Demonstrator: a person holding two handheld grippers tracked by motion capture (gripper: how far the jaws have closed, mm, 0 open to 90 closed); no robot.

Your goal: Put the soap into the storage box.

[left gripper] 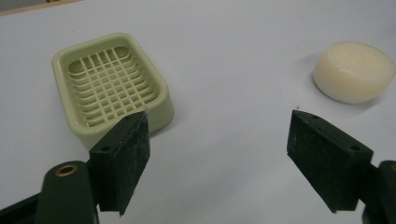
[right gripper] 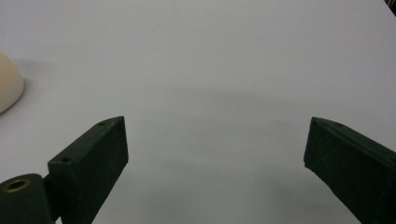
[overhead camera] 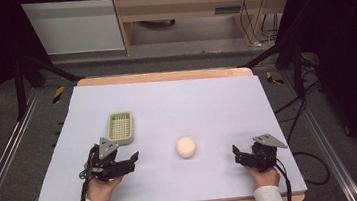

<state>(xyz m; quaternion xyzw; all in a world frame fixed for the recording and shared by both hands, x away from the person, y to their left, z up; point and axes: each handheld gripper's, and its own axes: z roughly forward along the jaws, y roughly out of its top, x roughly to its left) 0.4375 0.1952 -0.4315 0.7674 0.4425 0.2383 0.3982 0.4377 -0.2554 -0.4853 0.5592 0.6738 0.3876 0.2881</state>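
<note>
A round cream soap bar [overhead camera: 186,146] lies near the middle of the white sheet; the left gripper view has it at upper right [left gripper: 354,71] and the right gripper view catches its edge [right gripper: 8,88]. A pale green soap dish [overhead camera: 120,127] with a grid floor sits left of it, empty [left gripper: 112,84]. My left gripper [overhead camera: 133,161] rests low just in front of the dish, open, nothing between its jaws [left gripper: 218,158]. My right gripper [overhead camera: 236,154] sits right of the soap, open and empty [right gripper: 217,163].
The white sheet [overhead camera: 207,102] covers a wooden table [overhead camera: 164,76]. Beyond the far edge are a floor, a wooden shelf unit [overhead camera: 182,9] and cables [overhead camera: 259,26]. Dark frame legs stand at both sides.
</note>
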